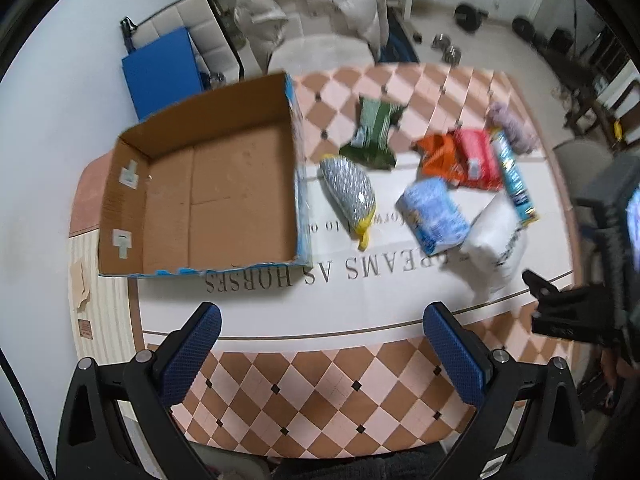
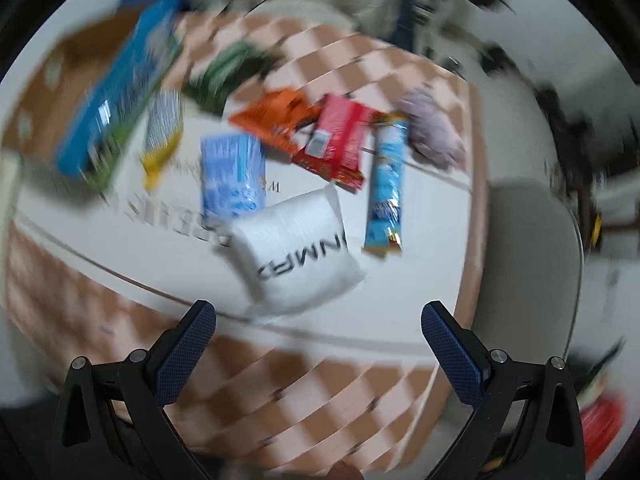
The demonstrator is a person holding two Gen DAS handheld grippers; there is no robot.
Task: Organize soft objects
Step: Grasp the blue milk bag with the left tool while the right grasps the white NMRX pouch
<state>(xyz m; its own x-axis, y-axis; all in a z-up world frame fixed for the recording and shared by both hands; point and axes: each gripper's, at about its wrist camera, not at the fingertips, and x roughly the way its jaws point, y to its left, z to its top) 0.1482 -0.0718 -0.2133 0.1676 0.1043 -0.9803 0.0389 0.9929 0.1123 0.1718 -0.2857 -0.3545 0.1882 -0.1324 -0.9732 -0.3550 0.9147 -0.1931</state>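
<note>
An empty cardboard box [image 1: 208,196] sits at the table's left. Soft packs lie to its right: a silver pack with yellow end [image 1: 350,192], a green pack [image 1: 374,132], an orange pack [image 1: 438,156], a red pack [image 1: 478,158], a light blue pack [image 1: 434,214], a white pillow pack [image 1: 496,240], a long blue tube pack [image 1: 514,176] and a lilac yarn ball [image 1: 512,124]. My left gripper [image 1: 320,344] is open and empty above the near table edge. My right gripper [image 2: 318,344] is open and empty, just short of the white pillow pack [image 2: 296,244]; that view is blurred.
The table [image 1: 320,400] has a checkered cloth with a white printed panel. A chair with a puffy white jacket [image 1: 316,4] stands behind it. A blue board [image 1: 164,68] leans behind the box. A grey chair [image 2: 528,264] is at the table's right.
</note>
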